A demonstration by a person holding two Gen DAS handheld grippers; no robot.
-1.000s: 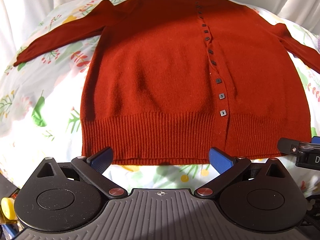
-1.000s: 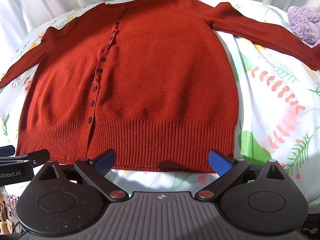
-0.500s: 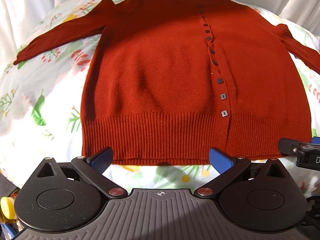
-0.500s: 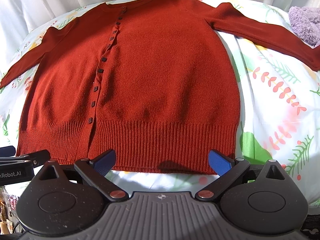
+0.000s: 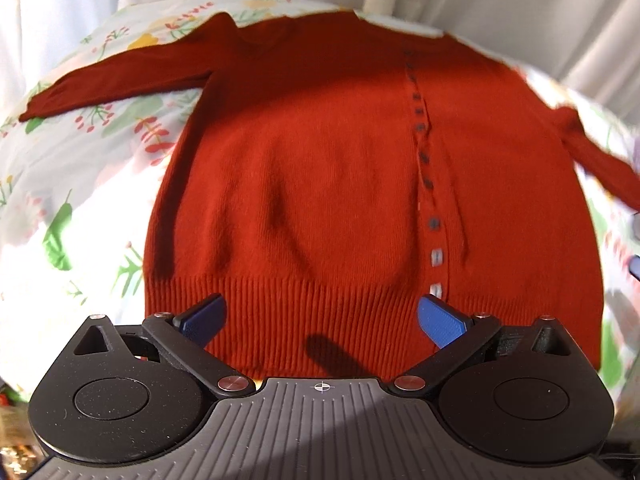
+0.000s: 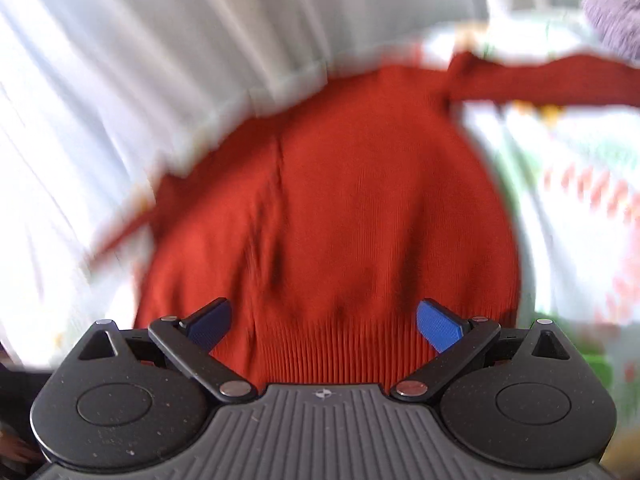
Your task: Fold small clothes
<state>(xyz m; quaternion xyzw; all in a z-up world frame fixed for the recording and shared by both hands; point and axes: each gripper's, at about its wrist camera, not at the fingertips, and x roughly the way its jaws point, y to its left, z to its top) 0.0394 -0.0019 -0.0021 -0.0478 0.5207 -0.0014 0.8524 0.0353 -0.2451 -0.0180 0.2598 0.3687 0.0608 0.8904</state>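
A rust-red knitted cardigan [image 5: 320, 168] lies flat, face up, on a floral sheet, sleeves spread out to both sides and a row of dark buttons [image 5: 434, 222] running down its front. My left gripper [image 5: 320, 320] is open, its blue pads over the ribbed hem [image 5: 304, 312] with nothing between them. The right wrist view is blurred by motion; there the cardigan [image 6: 340, 208] fills the middle and my right gripper [image 6: 324, 322] is open above the hem, holding nothing.
The floral sheet [image 5: 80, 184] covers a rounded surface with white curtains [image 5: 500, 4] close behind it. A fuzzy lilac item [image 6: 616, 12] lies at the far right beyond the right sleeve [image 6: 540, 80].
Both grippers have moved forward from just short of the hem to over it. The right one has also swung quickly, blurring its view. Both remain open.
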